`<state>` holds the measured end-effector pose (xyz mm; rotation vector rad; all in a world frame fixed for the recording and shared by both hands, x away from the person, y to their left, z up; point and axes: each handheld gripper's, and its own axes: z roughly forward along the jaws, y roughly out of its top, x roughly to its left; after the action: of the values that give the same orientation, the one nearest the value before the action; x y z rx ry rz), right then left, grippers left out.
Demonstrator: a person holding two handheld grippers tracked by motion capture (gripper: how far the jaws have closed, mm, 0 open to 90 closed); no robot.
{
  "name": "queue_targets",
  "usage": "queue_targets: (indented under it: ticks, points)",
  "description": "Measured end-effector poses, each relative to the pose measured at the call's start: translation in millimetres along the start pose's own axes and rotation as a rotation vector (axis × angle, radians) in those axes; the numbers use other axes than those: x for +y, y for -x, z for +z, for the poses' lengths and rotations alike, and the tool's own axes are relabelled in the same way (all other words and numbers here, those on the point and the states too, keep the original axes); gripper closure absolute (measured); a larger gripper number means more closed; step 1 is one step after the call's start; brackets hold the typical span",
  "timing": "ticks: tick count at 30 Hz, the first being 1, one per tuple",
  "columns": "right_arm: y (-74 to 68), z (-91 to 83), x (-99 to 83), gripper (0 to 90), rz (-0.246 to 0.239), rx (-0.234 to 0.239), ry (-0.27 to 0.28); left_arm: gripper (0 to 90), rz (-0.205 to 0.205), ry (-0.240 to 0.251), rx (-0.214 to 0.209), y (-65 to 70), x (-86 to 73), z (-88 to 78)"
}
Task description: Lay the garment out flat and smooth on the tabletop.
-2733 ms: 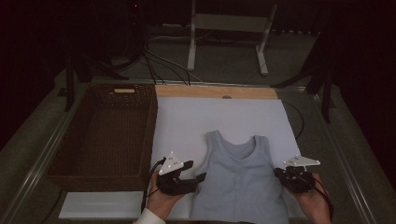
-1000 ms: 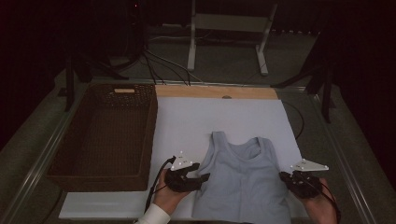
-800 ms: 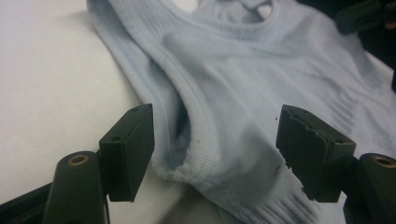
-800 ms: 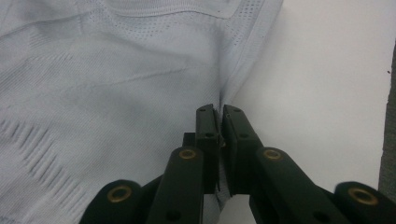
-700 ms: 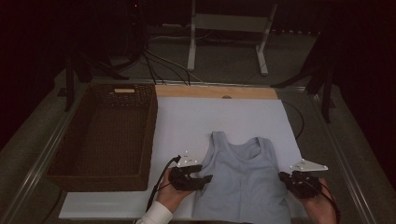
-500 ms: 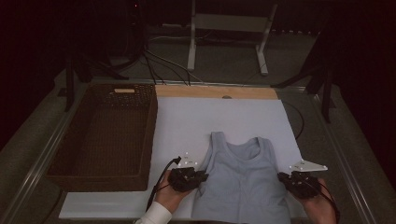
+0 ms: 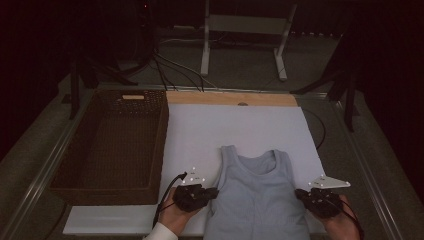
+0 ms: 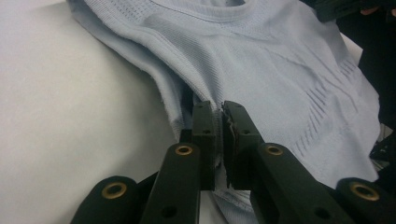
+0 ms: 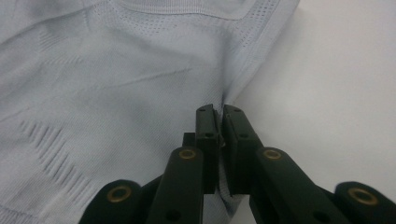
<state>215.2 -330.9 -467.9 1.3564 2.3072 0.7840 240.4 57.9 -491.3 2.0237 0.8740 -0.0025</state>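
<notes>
A pale blue sleeveless top (image 7: 257, 192) lies flat on the white sheet (image 7: 235, 130), neck away from me. My left gripper (image 7: 214, 191) sits at the top's left side edge; its jaws have just been closing and now pinch the fabric (image 8: 261, 70) between the pads (image 8: 204, 130). On the opposite side edge my right gripper (image 7: 299, 192) is shut on the same top (image 9: 116, 70), cloth caught between its pads (image 9: 205, 128). Both hands rest low at the table's near edge.
A dark wicker basket (image 7: 112, 145) stands to the left of the sheet. A wooden strip (image 7: 230, 98) runs along the sheet's far edge. Cables and a metal stand (image 7: 245, 30) lie beyond the table.
The left gripper slid right to the top's left side edge and its jaws closed on the fabric. The right gripper has stayed shut on the right edge, barely moving.
</notes>
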Motion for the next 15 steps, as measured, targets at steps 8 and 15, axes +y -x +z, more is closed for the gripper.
queue_targets:
  ticks: [8, 15]
  points:
    - [-4.4, -0.1, 0.5, 83.8, -0.015, 0.038, -0.001, 82.0, 0.031, 0.004, -0.03, 6.9, -6.1, -11.3]
    - [-0.7, 1.1, 4.5, 50.9, 0.008, 0.05, 0.065, 52.9, 0.046, 0.068, -0.012, 4.2, 1.3, -13.1]
